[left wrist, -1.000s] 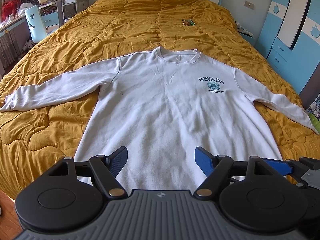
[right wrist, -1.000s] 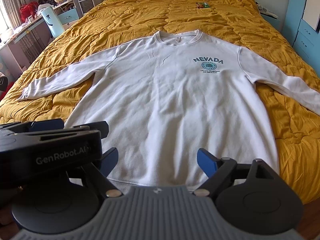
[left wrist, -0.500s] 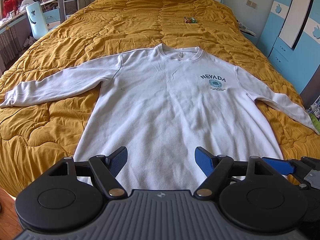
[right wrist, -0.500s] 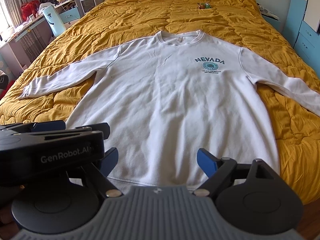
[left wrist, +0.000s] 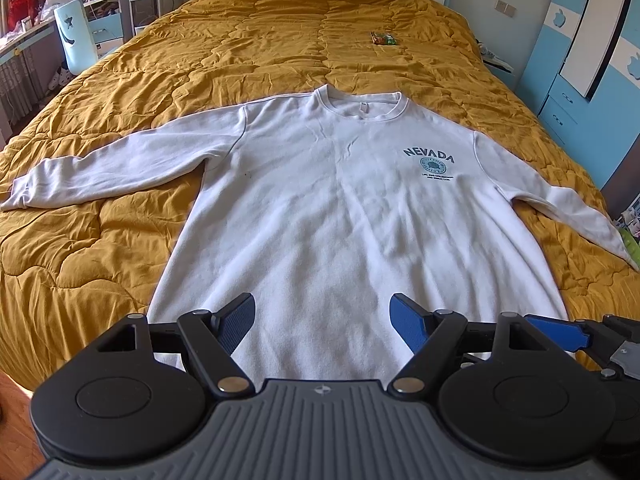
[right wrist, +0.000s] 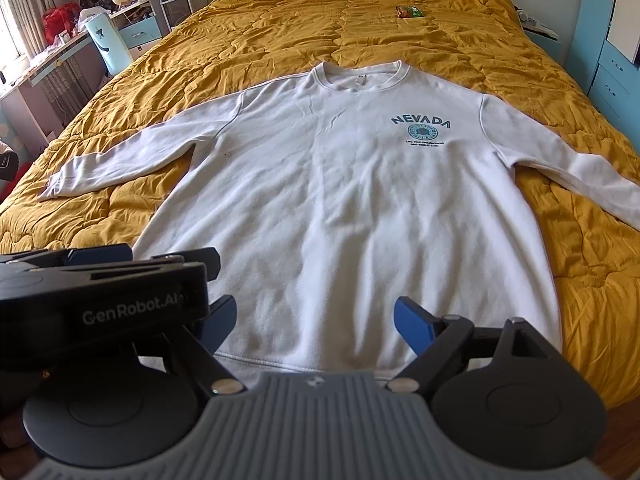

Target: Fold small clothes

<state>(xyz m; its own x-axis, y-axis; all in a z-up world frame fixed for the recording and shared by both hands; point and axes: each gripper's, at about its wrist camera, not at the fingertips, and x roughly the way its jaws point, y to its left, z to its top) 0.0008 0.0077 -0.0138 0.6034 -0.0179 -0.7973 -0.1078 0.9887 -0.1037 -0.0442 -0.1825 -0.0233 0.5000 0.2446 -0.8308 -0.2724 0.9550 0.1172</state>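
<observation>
One white sweatshirt [left wrist: 344, 216] lies flat, front up, on the mustard quilt [left wrist: 256, 48] of the bed, both sleeves spread out sideways, "NEVADA" print on the chest. Two hand-held grippers: left hand-held gripper [left wrist: 322, 322] and right hand-held gripper [right wrist: 310, 322], both with jaws spread, holding nothing, hovering side by side at the hem end. Right view shows the stitched hem [right wrist: 304, 366] and the "GenRobot.AI" side of the left unit; left view hides the hem and catches only a blue finger [left wrist: 558, 330] of the right one. One small wrapper [left wrist: 383, 38] sits far up the quilt.
</observation>
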